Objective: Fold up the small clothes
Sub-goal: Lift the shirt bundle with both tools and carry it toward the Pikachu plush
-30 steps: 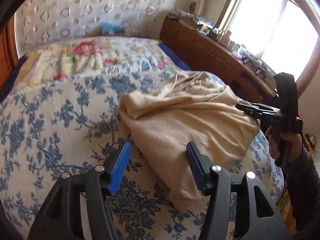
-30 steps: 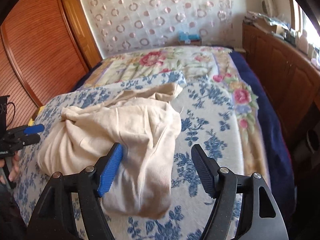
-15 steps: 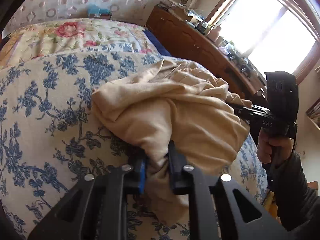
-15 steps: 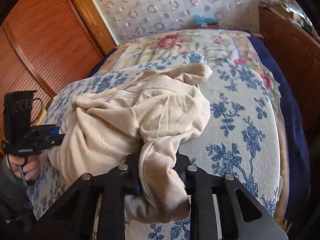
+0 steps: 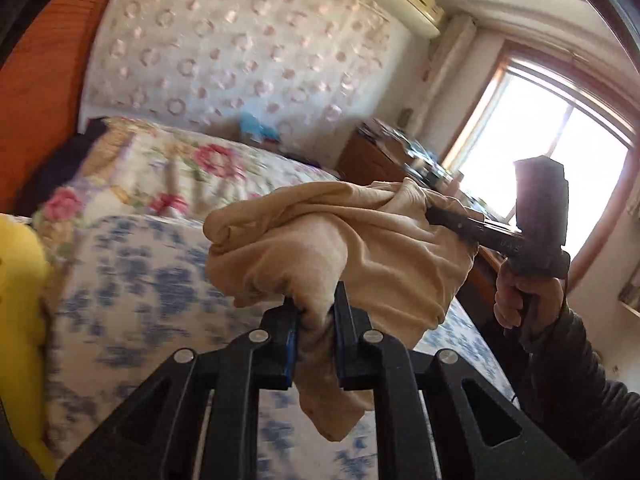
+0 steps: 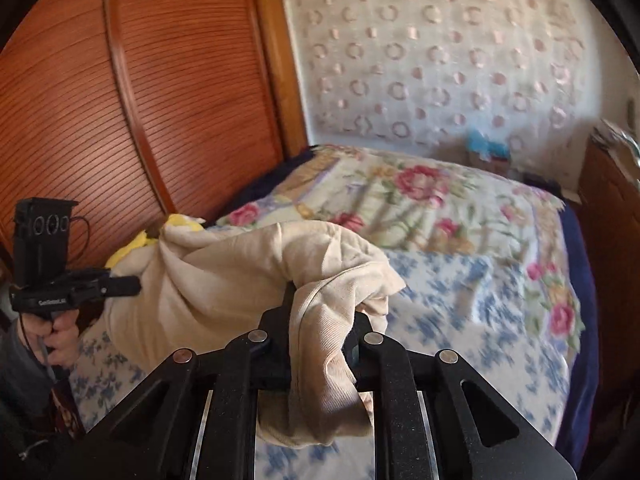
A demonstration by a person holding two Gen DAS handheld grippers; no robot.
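Note:
A crumpled beige garment (image 5: 380, 240) hangs bunched above the bed between my two grippers. My left gripper (image 5: 316, 312) is shut on one gathered end, with a tail of cloth drooping below its fingers. In the right wrist view the garment (image 6: 224, 280) stretches from my right gripper (image 6: 320, 320) to the left gripper (image 6: 134, 280) at the far left. The right gripper's jaws are closing, with a ribbed fold pressed between the pads. In the left wrist view the right gripper (image 5: 434, 212) bites into the cloth's far end, held by a hand (image 5: 524, 296).
The bed has a blue floral cover (image 6: 460, 300) and a rose quilt (image 6: 400, 192) behind. A yellow cloth (image 6: 180, 222) lies near the wooden wardrobe (image 6: 120, 100). A cluttered wooden dresser (image 5: 372, 156) stands under the bright window (image 5: 560, 152).
Both grippers were open at the garment lying on the bed, then shut on its two ends. They have since risen, lifting the garment off the cover.

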